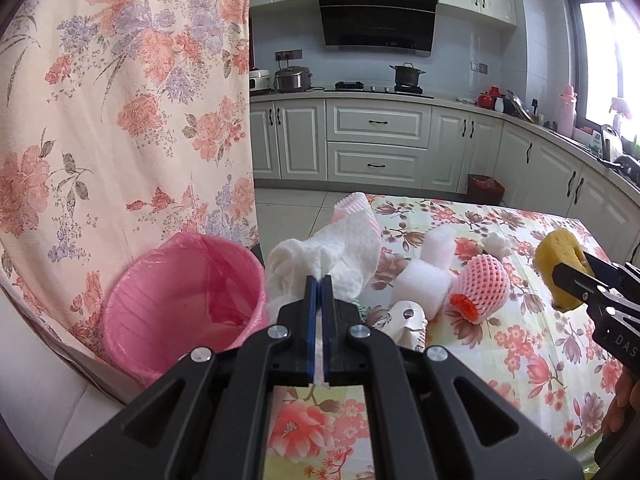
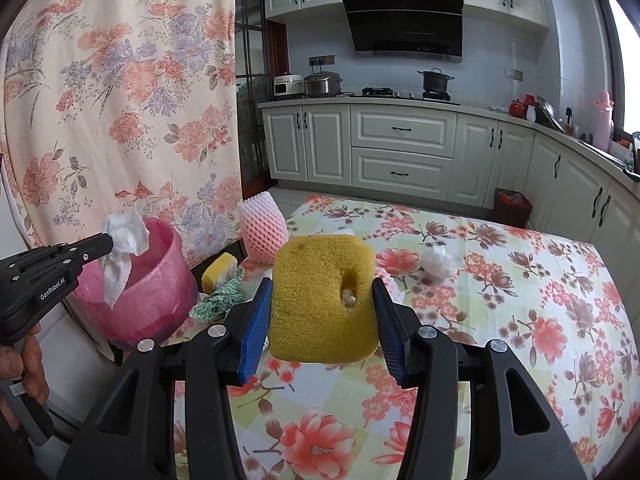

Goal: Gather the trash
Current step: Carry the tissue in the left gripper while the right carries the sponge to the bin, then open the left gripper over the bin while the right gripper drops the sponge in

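White crumpled paper towel (image 1: 320, 256) is pinched in the left gripper (image 1: 319, 280), jaws pressed tight together on it w/ the paper bunching out past the tips. From the right wrist view that towel (image 2: 122, 248) hangs over the rim of the pink plastic-lined trash bin (image 2: 160, 280), which sits at the table's left edge, just in front of the floral curtain (image 2: 120, 100). Right gripper (image 2: 323, 300) has its jaws spread partway & clamped on a yellow rectangular sponge (image 2: 316, 300), blue pads pressing both sides, sponge held up off the flowered tablecloth (image 2: 500, 300). Sponge has a hole on its right face w/ something pale inside. Other trash on the table: pink foam fruit net (image 1: 482, 280), white foam blocks (image 1: 420, 284), a white paper wad (image 2: 438, 262), a 2nd yellow sponge (image 2: 218, 270) beside a green-and-white cloth (image 2: 218, 300), near the bin. A hand (image 2: 28, 360) grips the left tool's handle.
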A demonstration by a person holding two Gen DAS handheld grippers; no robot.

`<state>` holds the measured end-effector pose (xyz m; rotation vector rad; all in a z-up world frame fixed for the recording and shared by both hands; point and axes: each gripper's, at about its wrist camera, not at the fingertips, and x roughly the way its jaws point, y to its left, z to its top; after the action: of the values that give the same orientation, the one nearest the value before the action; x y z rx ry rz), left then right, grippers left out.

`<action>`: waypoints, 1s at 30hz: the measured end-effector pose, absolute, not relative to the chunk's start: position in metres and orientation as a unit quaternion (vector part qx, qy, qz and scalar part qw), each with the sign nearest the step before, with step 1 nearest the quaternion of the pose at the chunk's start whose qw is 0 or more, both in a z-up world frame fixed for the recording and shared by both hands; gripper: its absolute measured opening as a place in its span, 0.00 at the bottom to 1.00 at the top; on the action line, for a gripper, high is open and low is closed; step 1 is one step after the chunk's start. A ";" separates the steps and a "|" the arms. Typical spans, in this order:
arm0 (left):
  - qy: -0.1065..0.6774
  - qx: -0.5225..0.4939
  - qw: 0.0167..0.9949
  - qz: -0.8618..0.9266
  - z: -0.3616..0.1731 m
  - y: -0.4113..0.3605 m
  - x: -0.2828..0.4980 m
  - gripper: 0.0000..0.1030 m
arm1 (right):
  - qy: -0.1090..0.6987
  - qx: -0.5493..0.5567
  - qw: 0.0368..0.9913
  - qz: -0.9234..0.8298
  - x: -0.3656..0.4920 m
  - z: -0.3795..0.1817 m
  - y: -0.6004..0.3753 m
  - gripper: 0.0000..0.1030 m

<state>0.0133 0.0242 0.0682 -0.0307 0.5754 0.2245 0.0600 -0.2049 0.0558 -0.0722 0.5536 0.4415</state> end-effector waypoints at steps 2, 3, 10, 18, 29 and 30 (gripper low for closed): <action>0.281 -0.020 0.952 0.117 0.069 0.034 0.012 0.02 | 0.271 -0.035 0.935 0.224 0.062 0.059 -0.197 0.46; 0.280 -0.022 0.952 0.122 0.070 0.039 0.011 0.02 | 0.270 -0.036 0.935 0.228 0.064 0.061 -0.193 0.46; 0.272 -0.043 0.947 0.162 0.074 0.086 0.004 0.02 | 0.263 -0.049 0.928 0.261 0.069 0.071 -0.153 0.46; 0.271 -0.067 0.938 0.206 0.072 0.142 -0.006 0.02 | 0.266 -0.065 0.913 0.303 0.076 0.073 -0.096 0.46; 0.286 -0.090 0.925 0.233 0.054 0.188 -0.007 0.03 | 0.284 -0.087 0.881 0.367 0.087 0.063 -0.004 0.46; 0.288 -0.091 0.924 0.234 0.052 0.191 -0.006 0.03 | 0.286 -0.090 0.878 0.373 0.088 0.062 0.004 0.46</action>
<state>-0.0063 0.1907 0.0525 -0.1877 0.5912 0.4803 0.0878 0.0038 0.0617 -0.1872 0.5962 0.7772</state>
